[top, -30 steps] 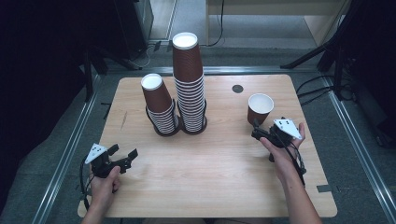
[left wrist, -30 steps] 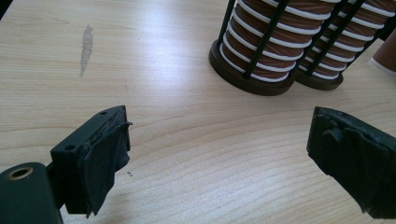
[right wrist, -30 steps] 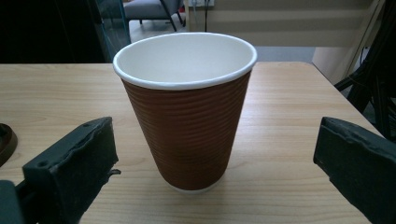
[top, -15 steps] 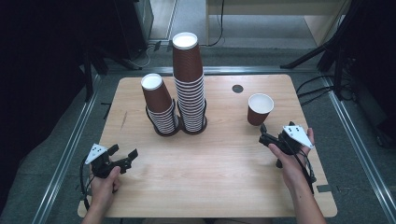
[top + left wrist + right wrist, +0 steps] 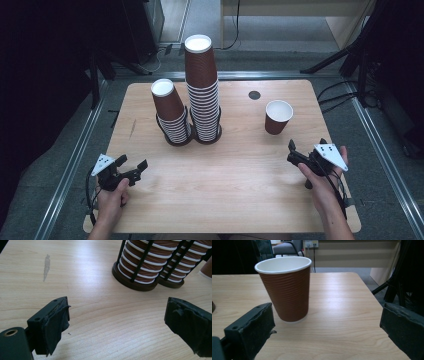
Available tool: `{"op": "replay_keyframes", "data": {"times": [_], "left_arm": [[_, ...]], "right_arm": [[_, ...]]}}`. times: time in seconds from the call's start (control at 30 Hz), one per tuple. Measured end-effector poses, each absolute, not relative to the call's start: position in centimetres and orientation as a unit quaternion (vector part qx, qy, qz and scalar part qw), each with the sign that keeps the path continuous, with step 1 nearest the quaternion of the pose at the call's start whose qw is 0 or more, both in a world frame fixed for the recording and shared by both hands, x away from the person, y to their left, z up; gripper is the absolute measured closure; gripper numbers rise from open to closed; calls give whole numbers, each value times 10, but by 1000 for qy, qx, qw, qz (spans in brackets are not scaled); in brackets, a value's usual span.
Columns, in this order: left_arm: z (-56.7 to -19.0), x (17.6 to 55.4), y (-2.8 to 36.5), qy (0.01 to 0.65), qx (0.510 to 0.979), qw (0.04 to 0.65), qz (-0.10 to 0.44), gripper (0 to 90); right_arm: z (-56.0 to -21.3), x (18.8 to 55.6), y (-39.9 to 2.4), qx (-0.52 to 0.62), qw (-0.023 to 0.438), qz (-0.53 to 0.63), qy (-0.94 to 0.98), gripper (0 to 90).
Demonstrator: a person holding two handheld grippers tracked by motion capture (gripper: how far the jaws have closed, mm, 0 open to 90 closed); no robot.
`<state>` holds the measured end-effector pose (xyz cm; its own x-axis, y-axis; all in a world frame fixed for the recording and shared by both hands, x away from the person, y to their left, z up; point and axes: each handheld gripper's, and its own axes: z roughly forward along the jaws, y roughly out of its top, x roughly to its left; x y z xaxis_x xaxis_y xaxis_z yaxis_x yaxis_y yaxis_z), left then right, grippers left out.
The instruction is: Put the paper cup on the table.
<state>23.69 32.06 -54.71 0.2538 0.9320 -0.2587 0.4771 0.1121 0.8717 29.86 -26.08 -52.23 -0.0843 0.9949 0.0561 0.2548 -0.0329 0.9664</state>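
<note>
Brown cup (image 5: pixel 278 116) upright, near right gripper (image 5: pixel 295 153); 2 cup stacks (image 5: pixel 202 90) beyond left gripper (image 5: pixel 133 168); both grippers open, empty.

wooden table (image 5: pixel 235 190) carries two racked cup stacks (image 5: pixel 202 90), one upright cup (image 5: pixel 278 116).

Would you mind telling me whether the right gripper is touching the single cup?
Apart. The high view shows bare table between the right gripper and the single cup.
</note>
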Motion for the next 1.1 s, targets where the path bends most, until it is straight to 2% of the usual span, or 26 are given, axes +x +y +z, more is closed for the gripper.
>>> {"op": "replay_keyframes", "data": {"times": [1.1], "left_arm": [[-547, 236, 320, 565, 624, 486, 236, 58]], "right_arm": [[-541, 244, -322, 572, 424, 424, 559, 0]]}}
